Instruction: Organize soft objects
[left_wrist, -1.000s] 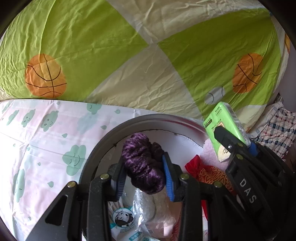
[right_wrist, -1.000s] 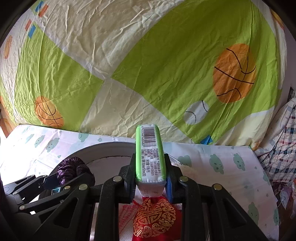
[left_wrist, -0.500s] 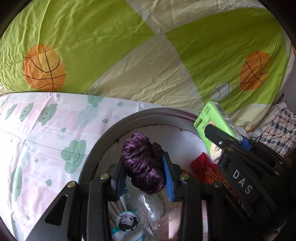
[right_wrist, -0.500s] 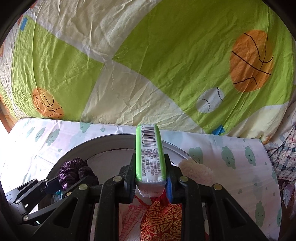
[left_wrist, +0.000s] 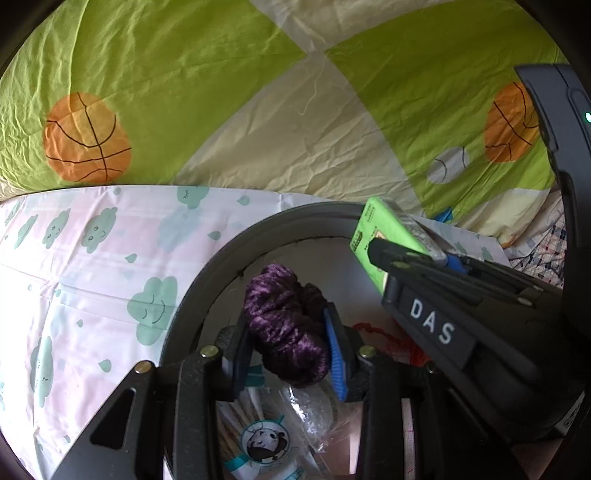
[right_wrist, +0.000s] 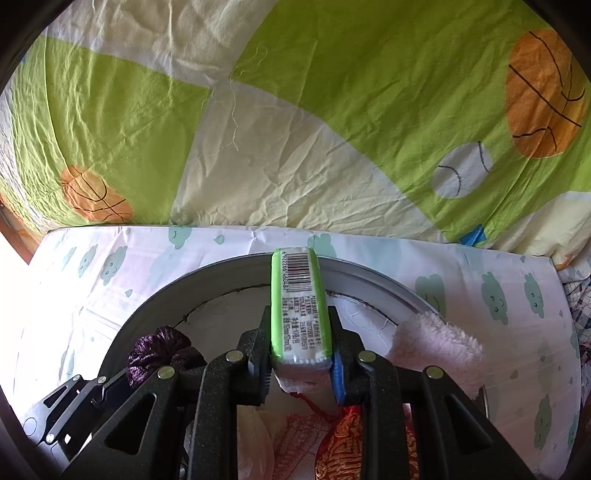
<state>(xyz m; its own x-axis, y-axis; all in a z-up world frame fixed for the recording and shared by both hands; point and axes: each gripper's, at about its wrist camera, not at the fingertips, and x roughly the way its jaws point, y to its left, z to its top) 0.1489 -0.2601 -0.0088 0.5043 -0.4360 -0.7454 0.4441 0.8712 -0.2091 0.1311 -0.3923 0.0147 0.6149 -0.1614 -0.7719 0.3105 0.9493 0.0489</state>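
Both claws loaded, poised over the round dark-rimmed basket (right_wrist: 229, 273) that sits on the cloud-print sheet (left_wrist: 92, 266) of the bed. Left claw (left_wrist: 288, 343) clamps a purple yarn skein (left_wrist: 284, 325), the bundle bulging above and below the blue pads; right claw (right_wrist: 300, 354) pinches a green tissue pack (right_wrist: 299, 310) narrowly, the pack standing up forward out of the jaws, barcode end farthest away. Below both claws the basket already holds a red embroidered pouch (right_wrist: 343, 443), clear plastic packets (left_wrist: 306, 406) and a pink fleece cloth (right_wrist: 436, 343) draped over the rim to the right of the right claw. Step in hand looks like the drop into the basket. To do it well: bring each claw lower inside the rim before letting go, so the pack does not tip outward over the far edge; release the skein over the bare white patch ahead of the left claw. The two claws sit close, so stagger the releases to avoid knocking.
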